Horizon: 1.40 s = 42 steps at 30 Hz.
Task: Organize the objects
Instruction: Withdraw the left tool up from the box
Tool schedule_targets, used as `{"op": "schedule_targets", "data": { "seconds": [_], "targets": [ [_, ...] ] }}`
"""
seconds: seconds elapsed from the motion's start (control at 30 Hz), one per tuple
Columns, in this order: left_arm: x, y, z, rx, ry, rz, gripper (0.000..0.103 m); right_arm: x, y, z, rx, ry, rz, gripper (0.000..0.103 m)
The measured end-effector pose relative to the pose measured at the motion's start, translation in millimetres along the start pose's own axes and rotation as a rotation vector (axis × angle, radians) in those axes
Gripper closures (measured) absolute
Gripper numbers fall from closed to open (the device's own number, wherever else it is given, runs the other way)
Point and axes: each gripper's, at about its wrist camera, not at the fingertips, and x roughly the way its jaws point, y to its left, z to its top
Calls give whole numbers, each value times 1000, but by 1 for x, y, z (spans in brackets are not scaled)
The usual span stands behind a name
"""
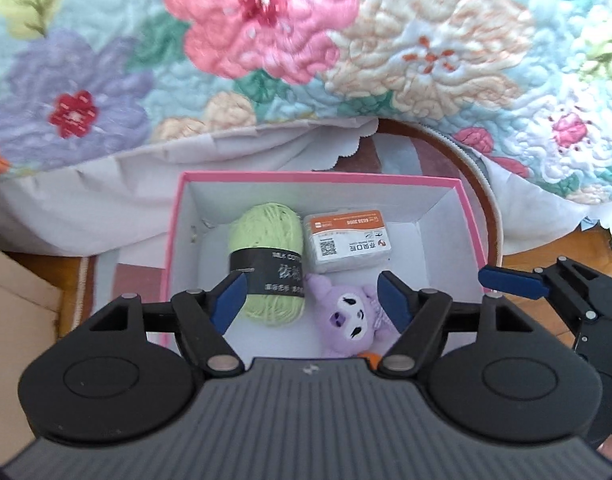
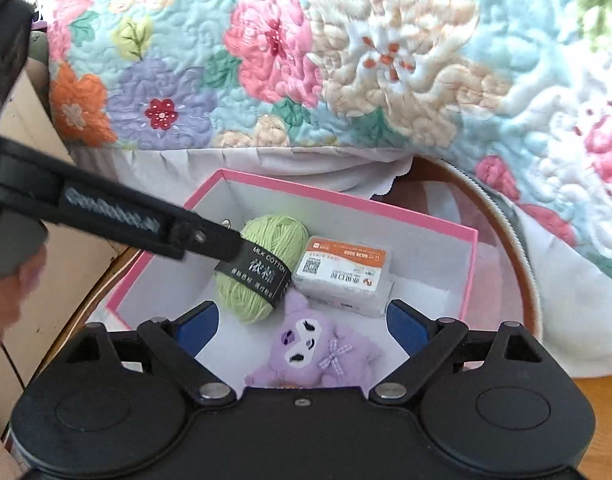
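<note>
A pink-rimmed box (image 1: 472, 216) with white inner walls sits open and holds three things. A light green yarn skein (image 1: 268, 264) with a black paper band lies along its left side. A small clear case (image 1: 348, 240) with an orange-and-white label lies flat just right of it. A purple plush toy (image 1: 350, 320) lies face up nearest the cameras, touching the skein

I count one pink box (image 1: 472, 216) under my tongs, and three things lying in it. One green yarn ball (image 1: 268, 256) lies at ten o'clock in the box. One small packet (image 1: 346, 244) with an orange label lies at one o'clock. One purple plush toy (image 1: 348, 320) lies at six o'clock. Behind the box hangs one flowered quilt (image 1: 266, 40). My own tongs number two.
</note>
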Motion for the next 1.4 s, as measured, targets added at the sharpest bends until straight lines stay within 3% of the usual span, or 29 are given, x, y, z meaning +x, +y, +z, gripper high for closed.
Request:
{"op": "schedule_targets", "data": {
  "seconds": [0.37,0.67,0.87,1.1,1.4],
  "targets": [
    [-98,-13,-28,129,-24,23,26,-77,47,2,-28,35,-36,10],
    [-147,-13,-64,127,-9,36,25,-135,79,-14,-73,65,-3,10],
    [-168,-27,-92,172,2,53,25,-164,103,-35,-146,70,17,10],
    [-181,-25,-118,107,79,-90,25,-192,122,-58,-191,71,40,10],
    [-176,-18,-153,94,114,-94,25,-208,127,-96,-183,95,66,10]
  ]
}}
